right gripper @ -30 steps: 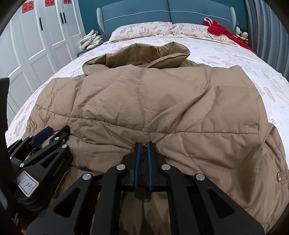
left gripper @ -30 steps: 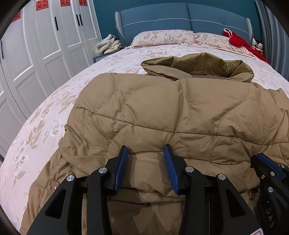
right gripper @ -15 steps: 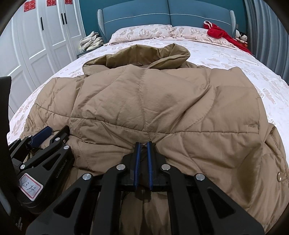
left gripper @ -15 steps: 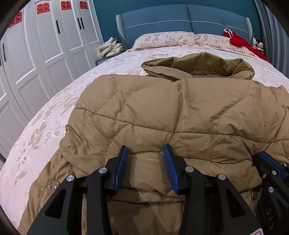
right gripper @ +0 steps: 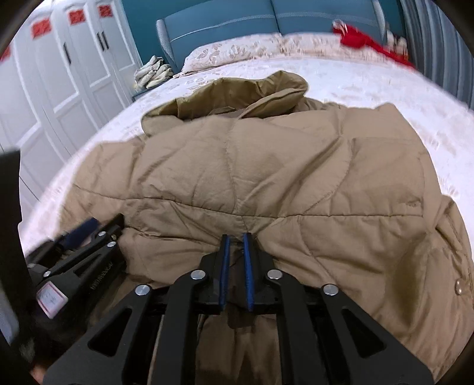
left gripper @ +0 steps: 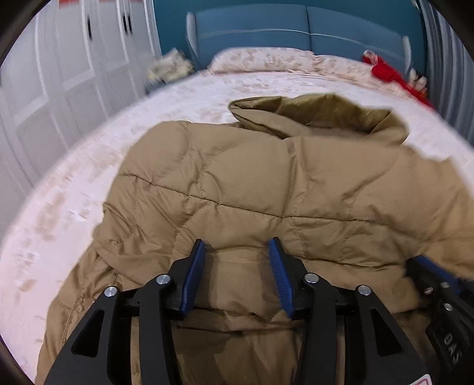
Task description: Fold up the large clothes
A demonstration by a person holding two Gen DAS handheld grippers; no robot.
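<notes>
Both grippers lifted slightly, right gripper (right gripper: 236,260) clenched on jacket (right gripper: 266,183) hem, left gripper (left gripper: 237,275) released beside it, on bed (left gripper: 74,192).

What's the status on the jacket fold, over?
Left gripper open, straddling jacket hem. Right gripper shut on hem fabric. Jacket spread on bed. Nothing blocking.

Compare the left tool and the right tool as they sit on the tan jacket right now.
The left tool is open, its blue pads set wide apart with jacket fabric bulging between them; the right tool is nearly closed, pinching a small fold of the jacket. The left tool works the hem nearer the wardrobe side; the right tool sits nearer the hem's middle. Both are black with blue pads, point toward the headboard and meet the jacket's near edge.
</notes>
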